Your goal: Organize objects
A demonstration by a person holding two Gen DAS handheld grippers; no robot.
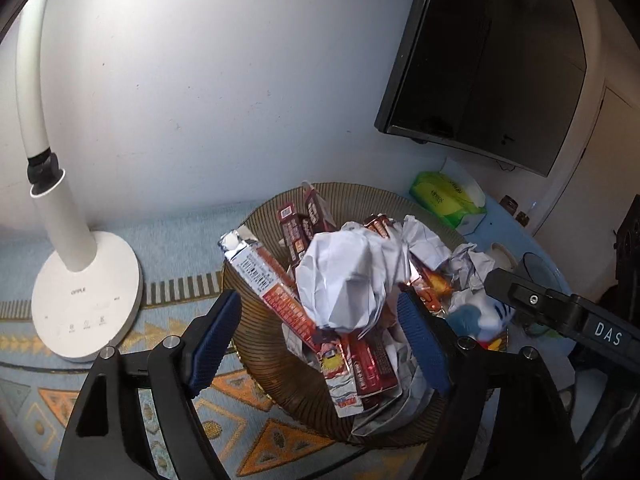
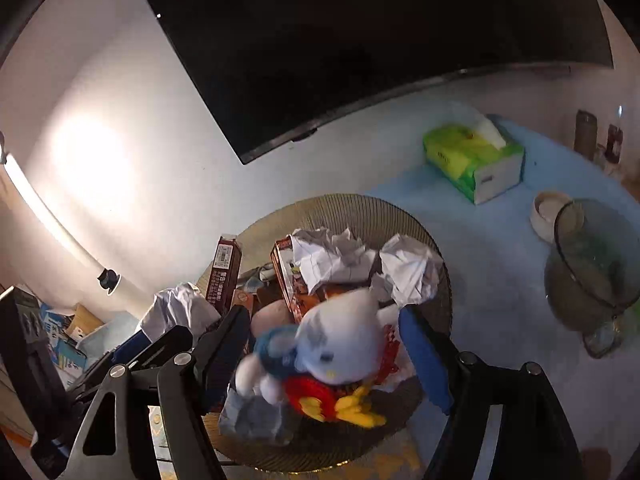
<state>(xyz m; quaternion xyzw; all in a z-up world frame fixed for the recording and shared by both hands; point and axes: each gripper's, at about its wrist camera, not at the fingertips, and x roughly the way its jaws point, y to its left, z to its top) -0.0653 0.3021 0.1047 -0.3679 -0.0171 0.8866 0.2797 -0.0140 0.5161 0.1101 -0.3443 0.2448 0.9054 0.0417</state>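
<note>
A round brown ribbed basket (image 1: 260,336) (image 2: 440,264) holds red snack boxes (image 1: 280,300) (image 2: 224,268), crumpled white paper (image 1: 344,276) (image 2: 408,268) and a white plush toy with blue, red and yellow parts (image 2: 340,340) (image 1: 488,316). My left gripper (image 1: 320,332) is open above the basket, its blue pads either side of the crumpled paper without touching it. My right gripper (image 2: 324,344) is open, its fingers either side of the blurred plush toy, which lies on the heap. The right gripper also shows in the left wrist view (image 1: 560,308).
A white desk lamp (image 1: 80,292) stands left of the basket on a blue patterned tablecloth (image 1: 168,248). A green tissue box (image 2: 472,160), a small white bowl (image 2: 548,212) and a glass bowl (image 2: 596,264) sit to the right. A dark screen (image 1: 480,60) hangs on the wall.
</note>
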